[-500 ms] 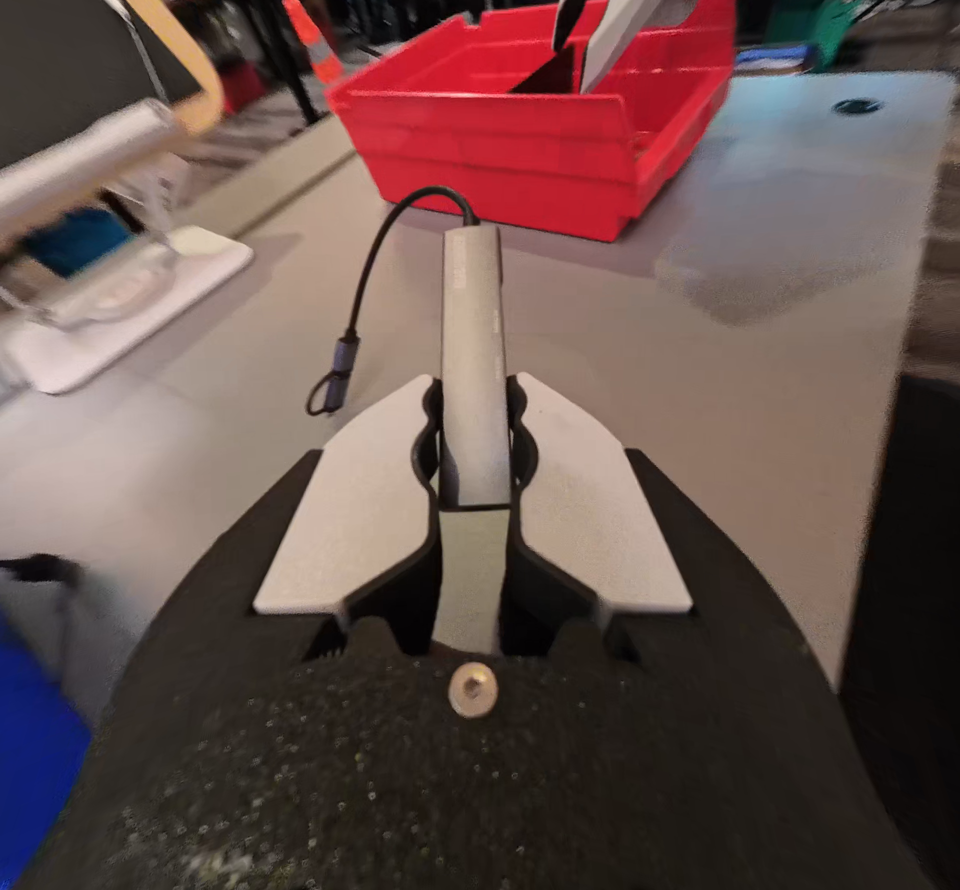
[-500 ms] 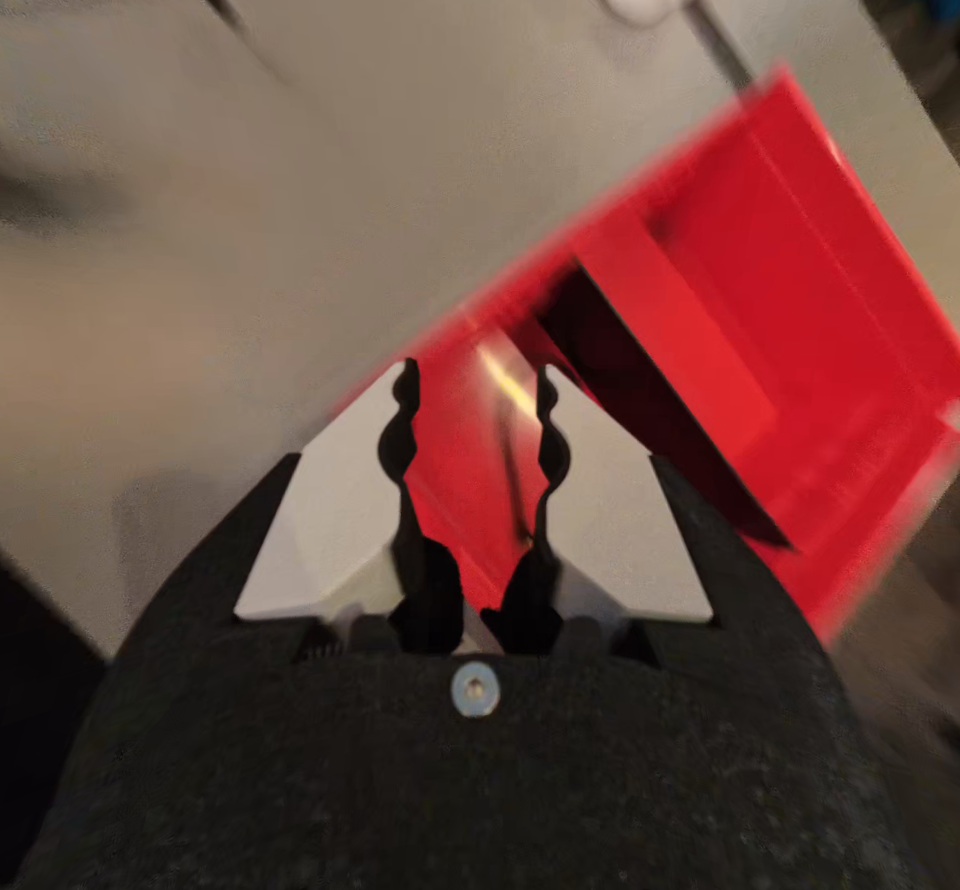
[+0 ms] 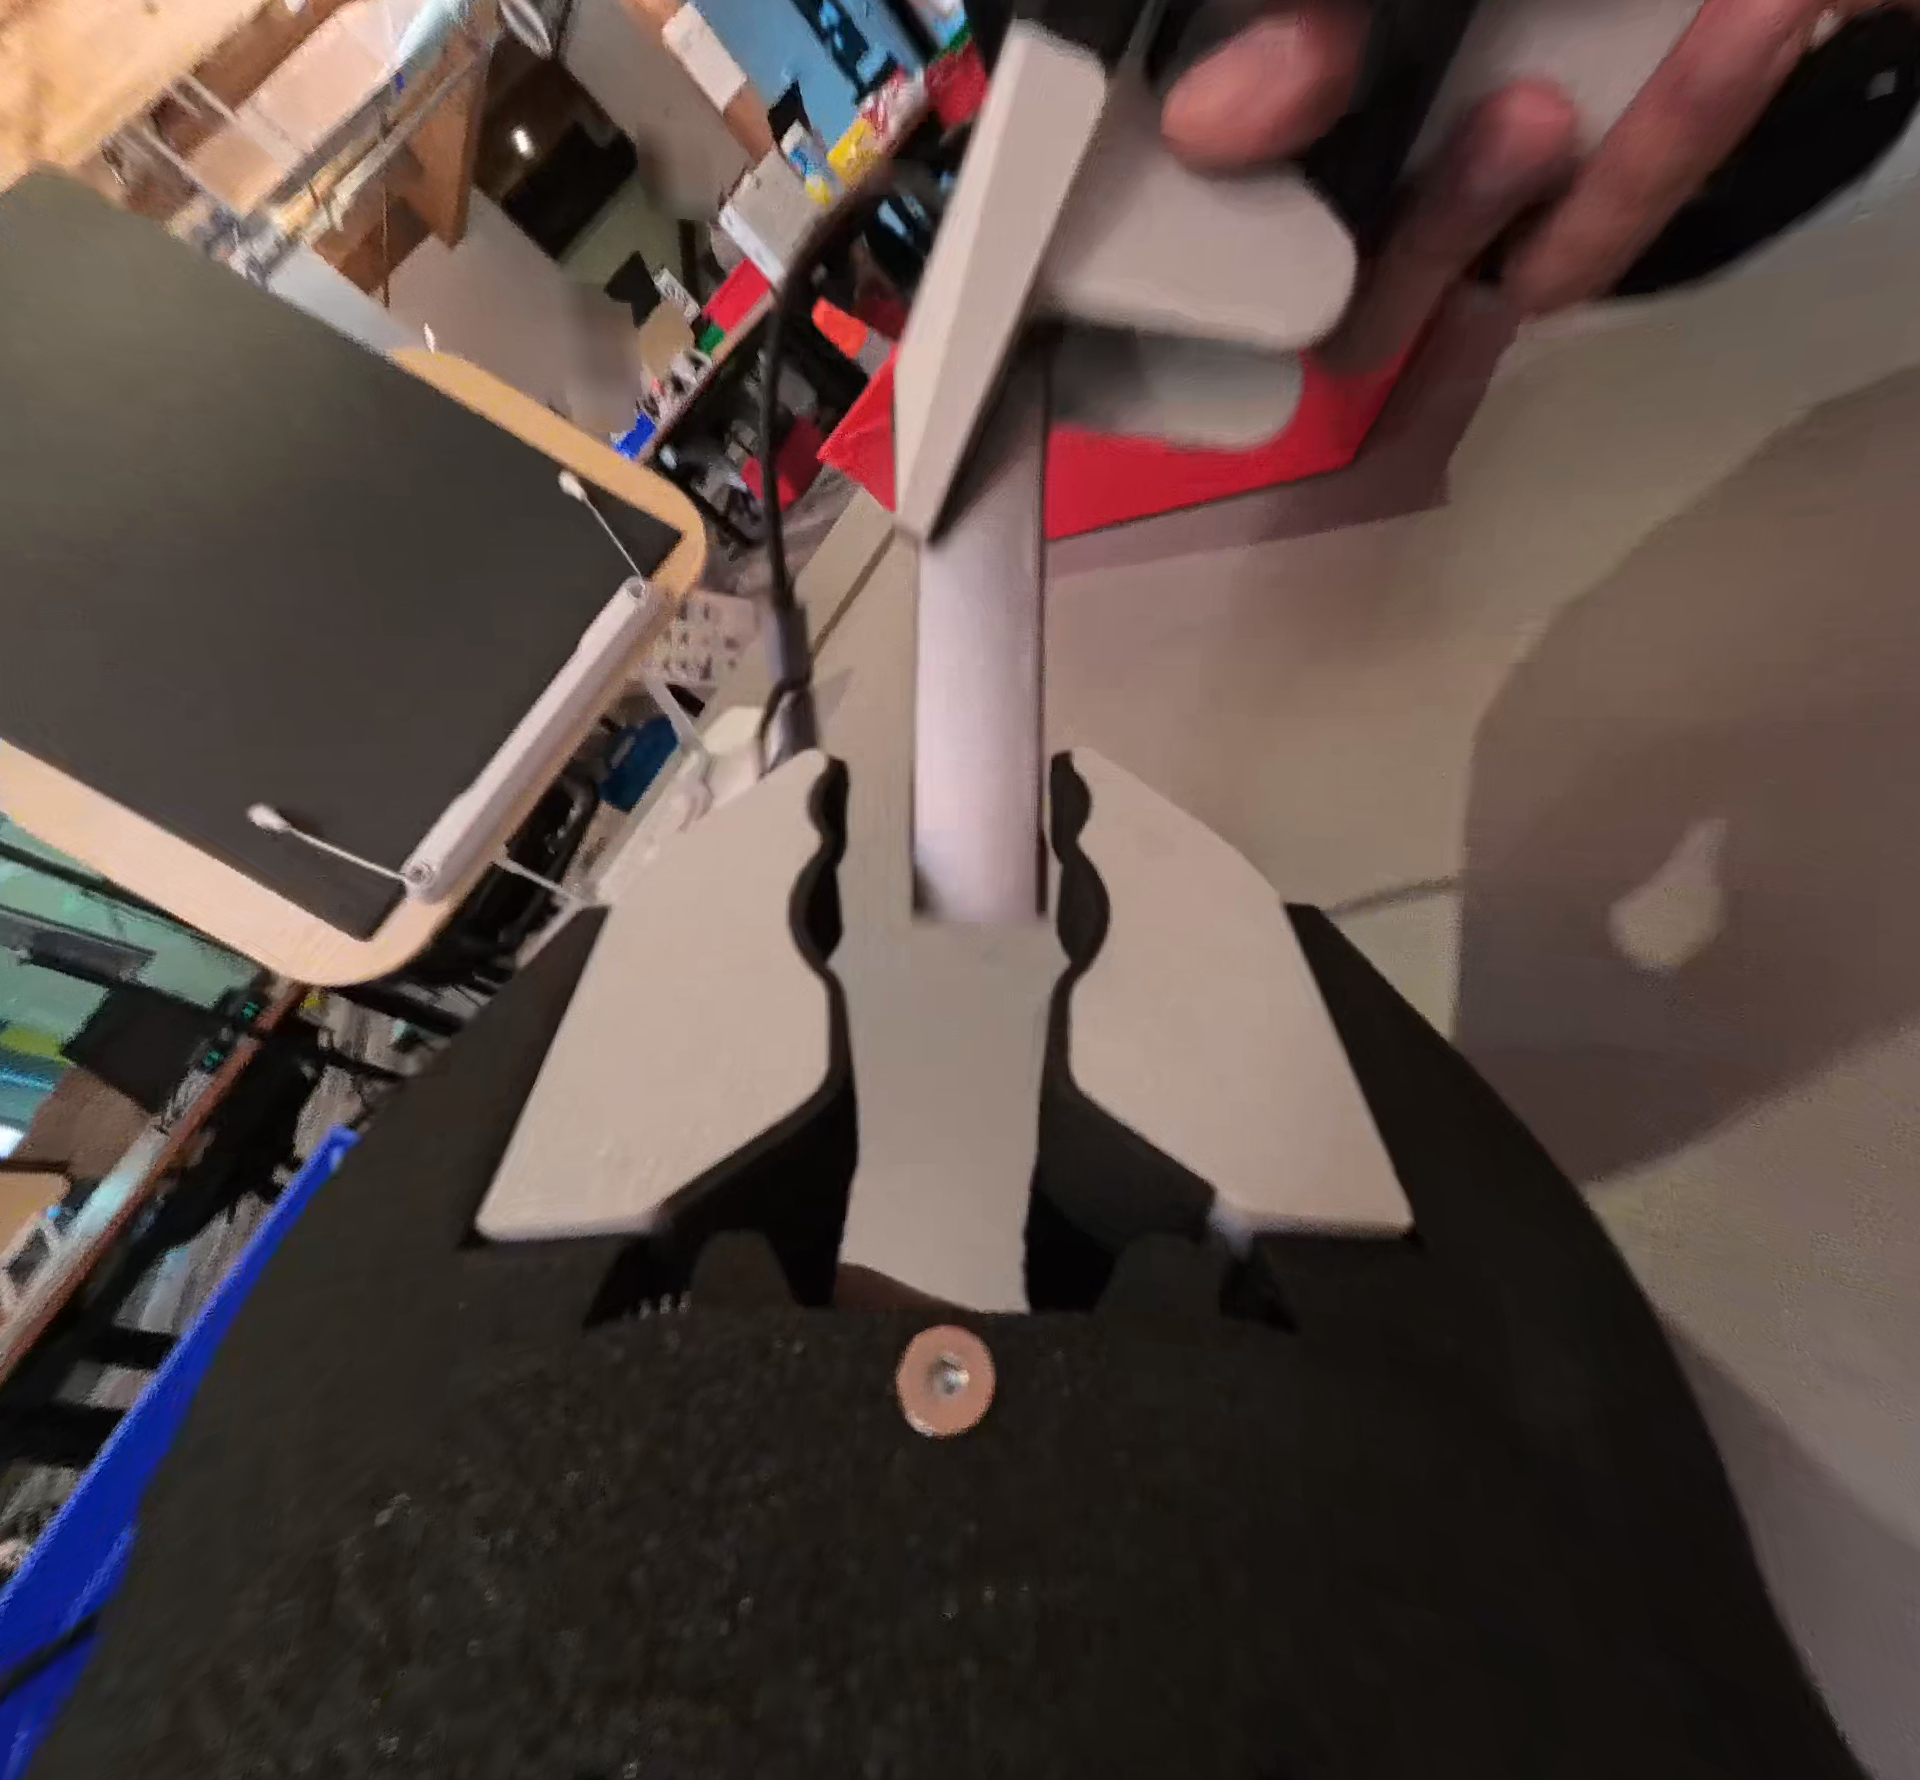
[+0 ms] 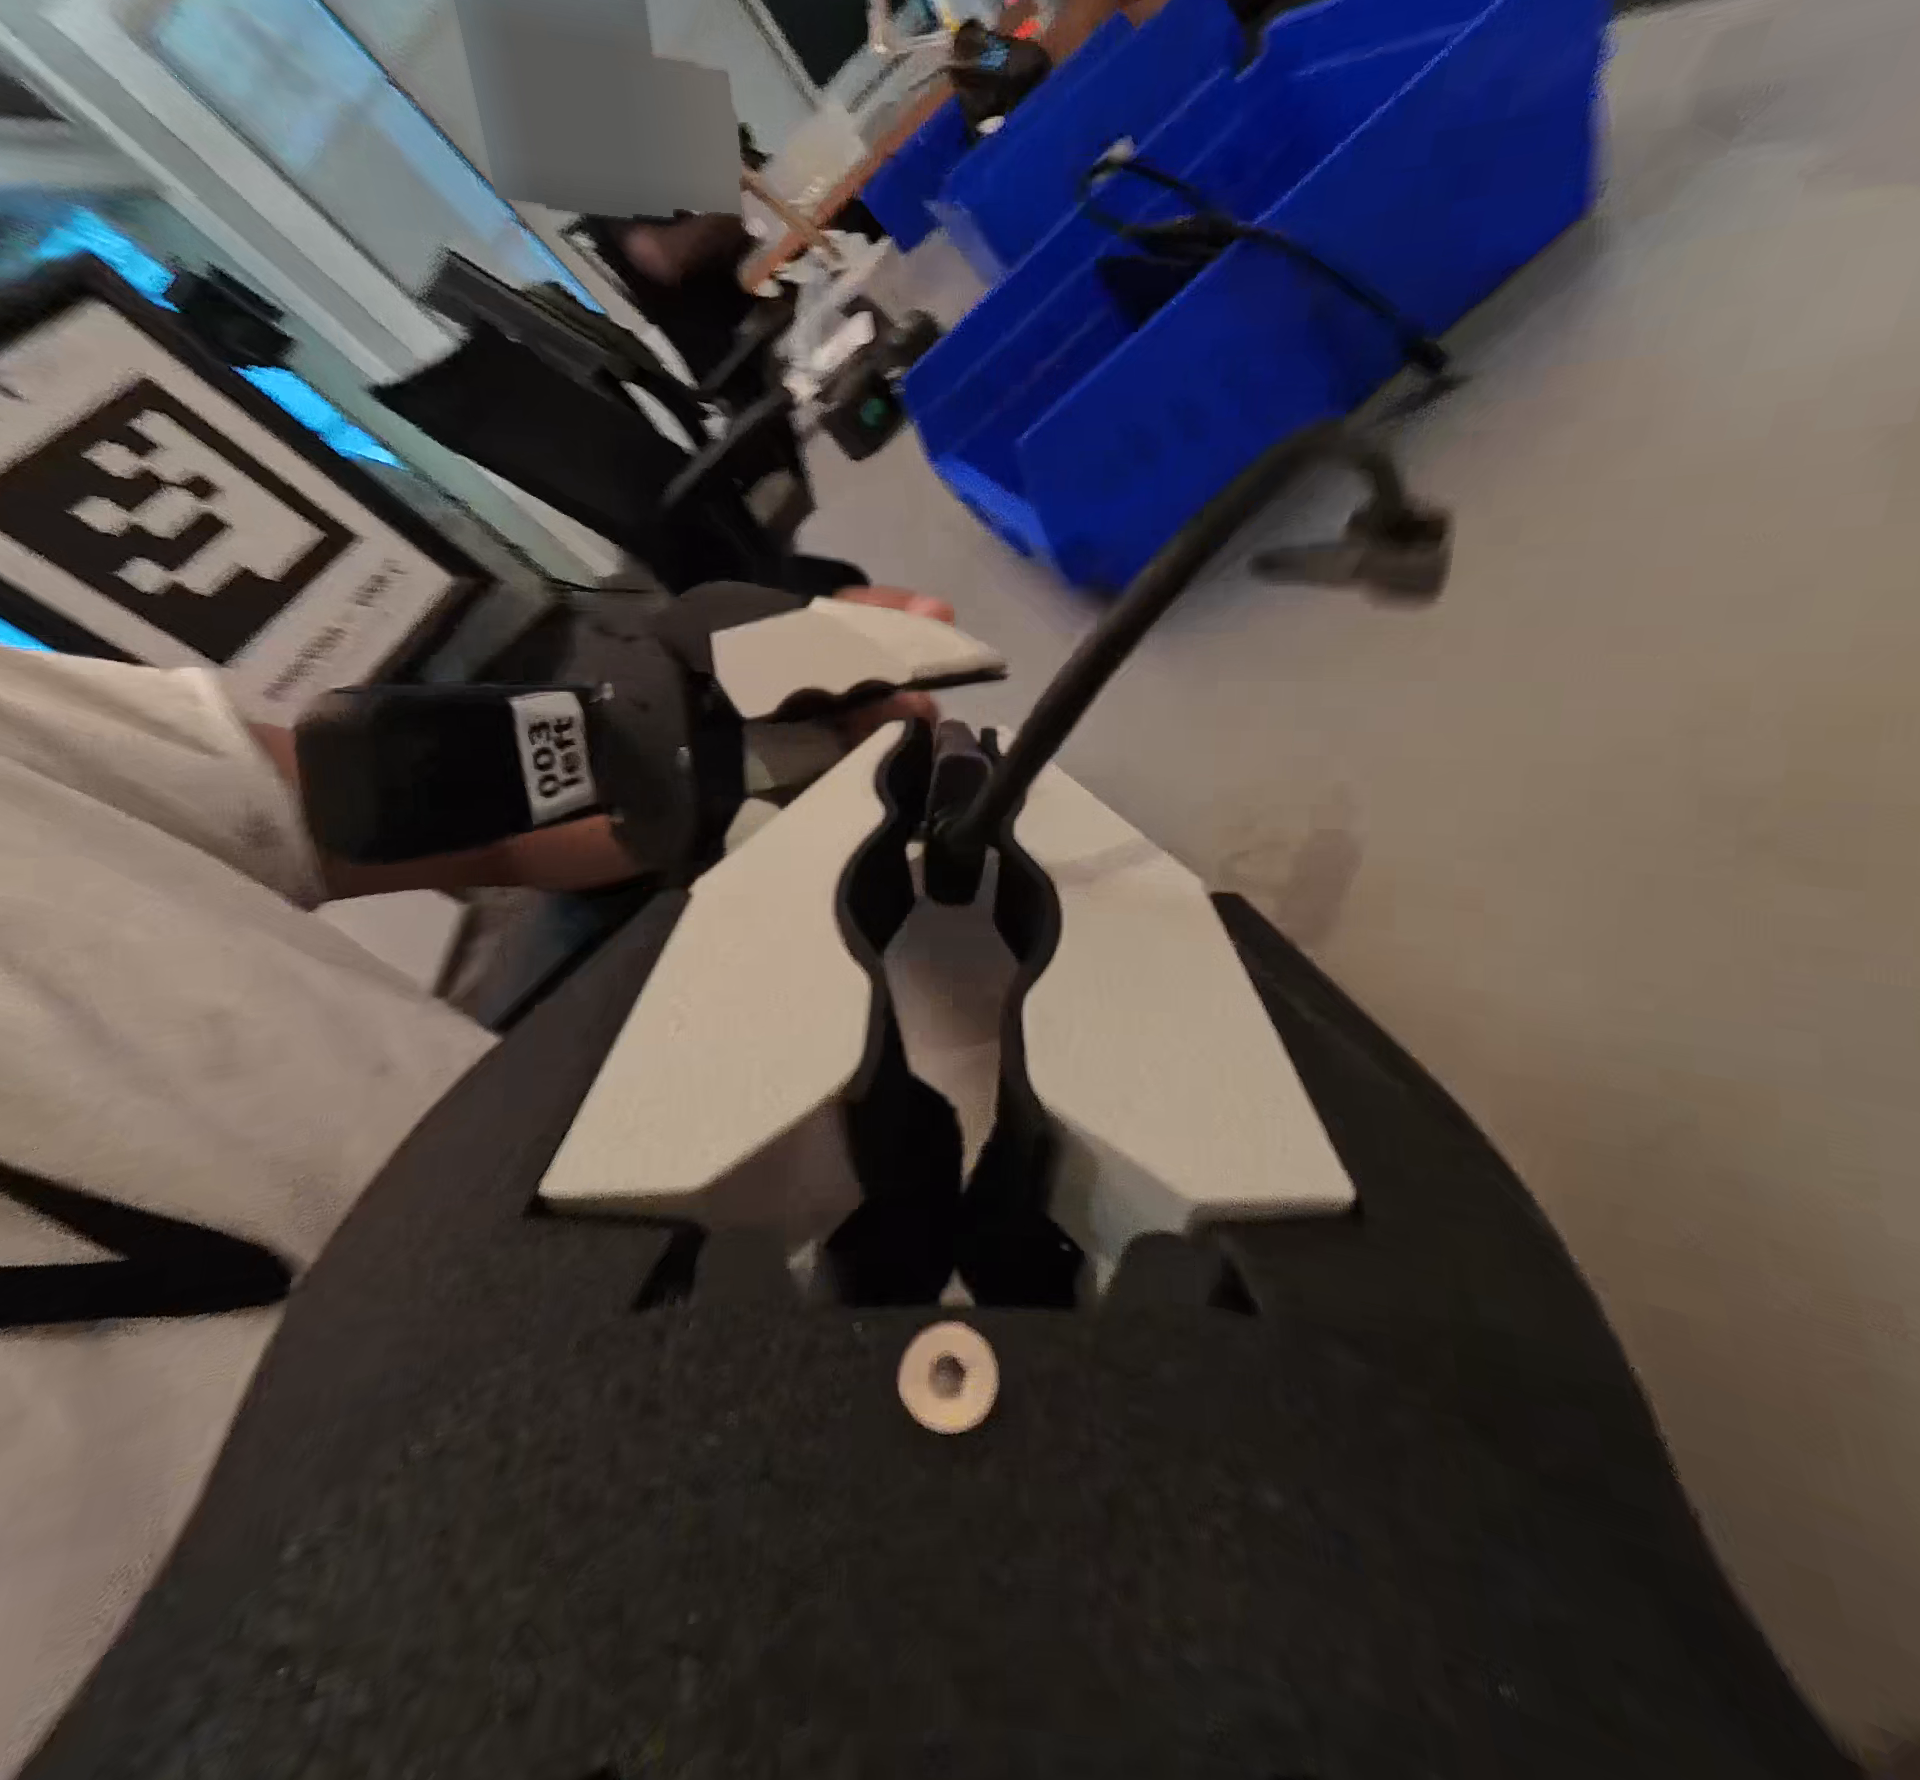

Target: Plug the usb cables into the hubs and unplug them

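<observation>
1. My left tongs [image 3: 940,831] stand partly open. The grey hub [image 3: 977,722] lies between the fingers, but a gap shows on each side of it, so I cannot tell whether they grip it.
2. My right tongs [image 4: 951,800] are nearly closed and pinch a black USB plug [image 4: 954,795] at their tips. Its cable [image 4: 1132,587] arcs up and ahead to the right.
3. Only the left wrist view shows the hub's length. It runs straight ahead from my left tongs, and its far end is met by the right tongs [image 3: 997,276], held in a hand [image 3: 1538,99].
4. That view also shows the hub's own black lead [image 3: 774,483] hanging just left of the hub, a red bin [image 3: 1195,473] behind the right tongs, and a dark board with a pale rim [image 3: 312,567] to the left.
5. Only the right wrist view shows the plug itself. There the hub is hidden, and the left tongs [image 4: 862,660] lie just ahead and left of my right tongs, on an arm in a black wrist strap [image 4: 447,774].
6. It alone shows blue bins [image 4: 1299,224] ahead on the grey surface [image 4: 1558,795], with a second black cable [image 4: 1247,234] draped over them.
7. Both views are blurred.
</observation>
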Demonstrator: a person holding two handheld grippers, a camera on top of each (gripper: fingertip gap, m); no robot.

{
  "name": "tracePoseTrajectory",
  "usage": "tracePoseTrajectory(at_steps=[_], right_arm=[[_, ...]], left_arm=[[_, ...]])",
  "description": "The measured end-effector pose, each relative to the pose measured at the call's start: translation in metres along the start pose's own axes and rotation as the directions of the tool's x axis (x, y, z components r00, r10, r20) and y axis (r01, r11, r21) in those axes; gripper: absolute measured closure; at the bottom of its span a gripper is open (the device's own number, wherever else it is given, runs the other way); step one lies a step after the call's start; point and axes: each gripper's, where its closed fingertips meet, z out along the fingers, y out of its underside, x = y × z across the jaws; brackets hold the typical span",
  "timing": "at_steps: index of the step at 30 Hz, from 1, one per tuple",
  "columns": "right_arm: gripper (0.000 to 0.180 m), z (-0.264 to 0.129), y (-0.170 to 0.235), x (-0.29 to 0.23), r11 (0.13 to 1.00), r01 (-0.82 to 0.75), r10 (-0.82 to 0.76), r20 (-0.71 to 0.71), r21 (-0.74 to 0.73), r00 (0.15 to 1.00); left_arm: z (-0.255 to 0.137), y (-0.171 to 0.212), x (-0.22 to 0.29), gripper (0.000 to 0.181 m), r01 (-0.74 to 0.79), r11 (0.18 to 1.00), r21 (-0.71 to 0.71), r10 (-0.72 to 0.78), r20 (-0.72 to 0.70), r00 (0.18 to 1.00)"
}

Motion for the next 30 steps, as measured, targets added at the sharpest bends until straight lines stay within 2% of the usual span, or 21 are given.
tracePoseTrajectory(at_steps=[2,4,6,8,10,11,13,15,18,24,28,30], right_arm=[[0.172,-0.030,-0.030,0.010,0.997,0.069,-0.067,-0.108,0.016,0.992],[0.172,-0.076,-0.066,0.035,0.982,0.188,-0.185,-0.334,-0.025,0.924],[0.172,-0.134,-0.095,0.071,0.938,0.279,-0.346,-0.575,-0.204,0.741],[0.172,-0.192,-0.116,0.108,0.890,0.234,-0.454,-0.705,-0.392,0.544],[0.171,-0.239,-0.119,0.142,0.793,0.103,-0.583,-0.698,-0.601,0.417],[0.171,-0.254,-0.118,0.156,0.721,0.050,-0.651,-0.651,-0.691,0.391],[0.172,-0.275,-0.107,0.185,0.559,-0.057,-0.741,-0.529,-0.827,0.412],[0.172,-0.284,-0.092,0.212,0.395,-0.158,-0.768,-0.420,-0.905,0.483],[0.171,-0.279,-0.080,0.254,0.247,-0.237,-0.763,-0.339,-0.940,0.551],[0.172,-0.216,-0.047,0.311,0.238,-0.233,-0.632,-0.333,-0.943,0.700],[0.172,-0.183,-0.032,0.330,0.392,-0.187,-0.538,-0.389,-0.901,0.748],[0.164,-0.178,-0.034,0.335,0.492,-0.160,-0.508,-0.432,-0.856,0.746]], left_arm=[[0.001,0.006,0.003,0.141,0.054,0.998,-0.014,-0.054,-0.038,0.998],[0.002,0.010,0.004,0.149,0.100,0.995,-0.026,-0.102,-0.064,0.993],[0.004,0.017,0.004,0.155,0.119,0.991,-0.062,-0.123,-0.073,0.990],[0.005,0.021,0.005,0.159,0.104,0.991,-0.080,-0.109,-0.067,0.992],[0.006,0.021,0.007,0.159,0.068,0.994,-0.082,-0.074,-0.066,0.995],[0.007,0.021,0.009,0.159,0.049,0.995,-0.087,-0.055,-0.067,0.996],[0.007,0.020,0.012,0.160,0.026,0.996,-0.086,-0.032,-0.068,0.997],[0.009,0.020,0.017,0.160,0.030,0.995,-0.090,-0.038,-0.088,0.995],[0.012,0.022,0.022,0.160,0.061,0.993,-0.103,-0.073,-0.113,0.991],[0.013,0.031,0.021,0.159,0.205,0.966,-0.156,-0.227,-0.142,0.963],[0.009,0.044,0.014,0.159,0.261,0.947,-0.189,-0.289,-0.140,0.947],[0.007,0.049,0.016,0.158,0.328,0.921,-0.210,-0.365,-0.168,0.916]])
